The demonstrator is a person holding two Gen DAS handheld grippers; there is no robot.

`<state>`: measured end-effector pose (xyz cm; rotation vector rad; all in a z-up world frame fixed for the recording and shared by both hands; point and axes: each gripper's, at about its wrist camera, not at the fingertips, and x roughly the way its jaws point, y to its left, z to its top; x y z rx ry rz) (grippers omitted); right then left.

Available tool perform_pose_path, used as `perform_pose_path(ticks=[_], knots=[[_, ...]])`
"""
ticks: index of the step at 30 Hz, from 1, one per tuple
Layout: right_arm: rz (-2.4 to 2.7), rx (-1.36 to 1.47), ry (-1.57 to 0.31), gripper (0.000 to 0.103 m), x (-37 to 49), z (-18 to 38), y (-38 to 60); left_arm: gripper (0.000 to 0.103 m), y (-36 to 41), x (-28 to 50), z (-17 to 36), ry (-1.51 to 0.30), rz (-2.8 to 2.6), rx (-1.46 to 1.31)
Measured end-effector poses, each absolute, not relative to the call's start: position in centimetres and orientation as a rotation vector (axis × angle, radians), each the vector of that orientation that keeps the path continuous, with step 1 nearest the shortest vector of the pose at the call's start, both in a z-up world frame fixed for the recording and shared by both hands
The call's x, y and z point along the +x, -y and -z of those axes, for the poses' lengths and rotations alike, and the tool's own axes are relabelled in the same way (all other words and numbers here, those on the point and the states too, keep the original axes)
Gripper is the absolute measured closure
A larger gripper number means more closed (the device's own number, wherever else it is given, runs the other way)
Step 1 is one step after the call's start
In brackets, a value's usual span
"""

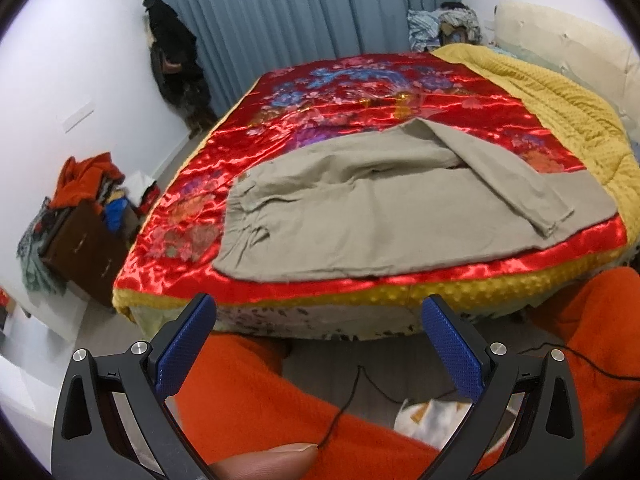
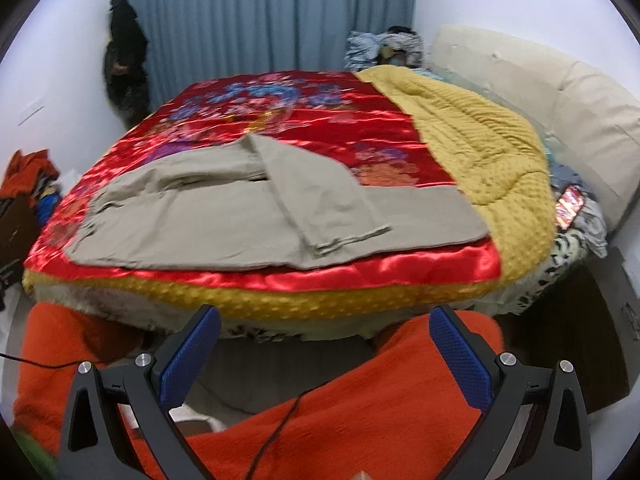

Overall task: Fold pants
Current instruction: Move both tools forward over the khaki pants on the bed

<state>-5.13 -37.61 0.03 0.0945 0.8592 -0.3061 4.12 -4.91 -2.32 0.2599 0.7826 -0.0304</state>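
Beige pants point(image 1: 384, 208) lie flat on a red floral satin bedcover point(image 1: 352, 96), waist to the left, one leg folded over so its hem lies on top near the front edge. They also show in the right wrist view point(image 2: 224, 220) on the same bedcover point(image 2: 320, 120). My left gripper point(image 1: 319, 312) is open and empty, held back from the bed's front edge, below the pants. My right gripper point(image 2: 325, 322) is open and empty, also short of the bed's edge.
A yellow quilt point(image 2: 480, 136) covers the bed's right side by a cream headboard point(image 2: 560, 92). Blue curtains point(image 1: 304, 8) hang behind. A cluttered dresser point(image 1: 80, 236) stands at left. Orange-clad legs point(image 1: 256, 392) and a cable are below the grippers.
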Motion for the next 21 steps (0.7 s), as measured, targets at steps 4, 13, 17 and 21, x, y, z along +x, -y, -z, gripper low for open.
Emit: perform_pose_path(ticks=[4,13,17,21], knots=[[0.283,0.018,-0.823,0.0,-3.1,1.1,37.9,0.001,6.2,6.0,1.3,-0.738,0.041,0.276],[0.122,-0.006,-0.979,0.024,8.4,9.7,40.7,0.001,7.5,7.4,3.7,-0.815,0.055,0.272],[0.039,-0.083,-1.039,0.024,13.0,13.4,40.9,0.001,7.2,8.4,6.5,-0.908,0.031,0.268],[0.055,-0.205,-1.177,0.077,16.2,18.0,41.7,0.001,7.0,9.5,8.0,-0.961,0.006,0.27]])
